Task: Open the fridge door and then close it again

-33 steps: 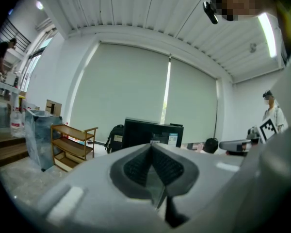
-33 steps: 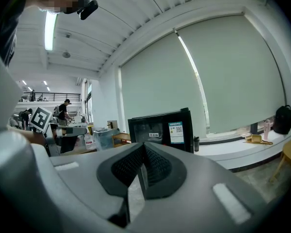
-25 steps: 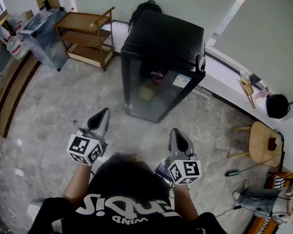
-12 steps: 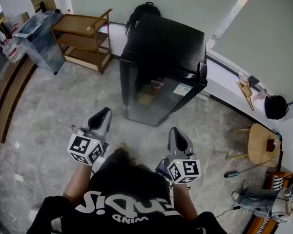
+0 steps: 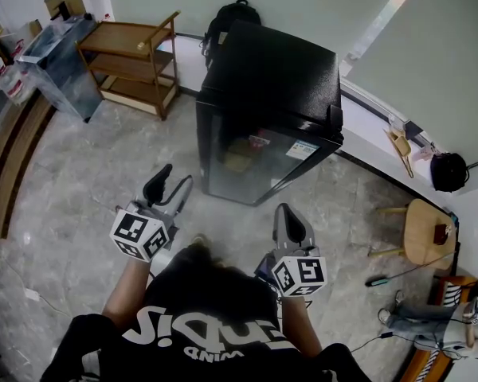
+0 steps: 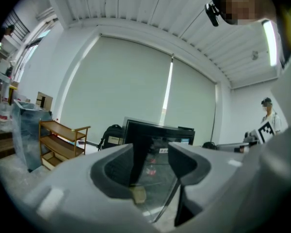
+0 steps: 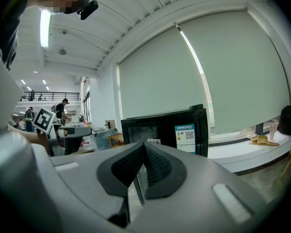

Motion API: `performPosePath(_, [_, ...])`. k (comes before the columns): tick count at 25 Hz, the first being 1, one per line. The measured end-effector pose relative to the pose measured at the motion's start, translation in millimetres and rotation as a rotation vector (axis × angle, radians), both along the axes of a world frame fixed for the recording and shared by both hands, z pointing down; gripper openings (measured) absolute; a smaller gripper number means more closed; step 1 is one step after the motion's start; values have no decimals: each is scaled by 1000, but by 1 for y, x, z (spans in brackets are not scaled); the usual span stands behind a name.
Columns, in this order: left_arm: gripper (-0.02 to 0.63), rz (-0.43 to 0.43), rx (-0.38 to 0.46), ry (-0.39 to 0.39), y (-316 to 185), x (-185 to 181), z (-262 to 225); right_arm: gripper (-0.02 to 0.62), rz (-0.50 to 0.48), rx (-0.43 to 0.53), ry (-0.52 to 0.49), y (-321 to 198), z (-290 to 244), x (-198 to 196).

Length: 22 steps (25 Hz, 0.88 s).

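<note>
Short of the fridge [image 5: 267,94], on the grey stone floor [image 5: 80,173], stood facing its glass door with a gripper in each hand. Held both grippers roughly level and aimed at the fridge, well apart from it and touching nothing. Showed the left gripper [image 5: 175,180] with its jaws opening and the gap between them empty, only the far-off fridge front visible through it. Showed the right gripper [image 5: 291,213] with its jaws pressed together on nothing.

Read the spreading left jaws as readying to take hold of the door, and the closed right jaws as a spare hand held out of the way. Found the door shut flat against the black cabinet, with a white label [image 5: 301,150] near its upper corner and a few items dim behind the glass. Judged the task as not yet begun: door unopened, with a gap to the fridge to close first.

Could not make out a handle. Noted a small black block [image 5: 332,116] at the door's top corner on the right gripper's side, possibly a hinge cover, which would put the free edge on the left gripper's side. Noted a wooden shelf unit [image 5: 135,58] left of the fridge and a black backpack [image 5: 231,18] behind it, both judged clear of the door's swing.
</note>
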State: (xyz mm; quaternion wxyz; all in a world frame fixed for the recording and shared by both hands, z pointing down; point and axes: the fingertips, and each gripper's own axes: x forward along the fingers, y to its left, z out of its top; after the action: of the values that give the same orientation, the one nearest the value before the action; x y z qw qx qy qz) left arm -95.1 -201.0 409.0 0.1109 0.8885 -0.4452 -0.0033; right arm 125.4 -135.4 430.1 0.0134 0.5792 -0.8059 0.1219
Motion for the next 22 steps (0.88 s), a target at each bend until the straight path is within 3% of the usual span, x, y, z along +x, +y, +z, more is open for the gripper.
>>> performPosePath(22, [222,86,-102,-100,-104,22,87,-2,65,-34,36,-27,7,7])
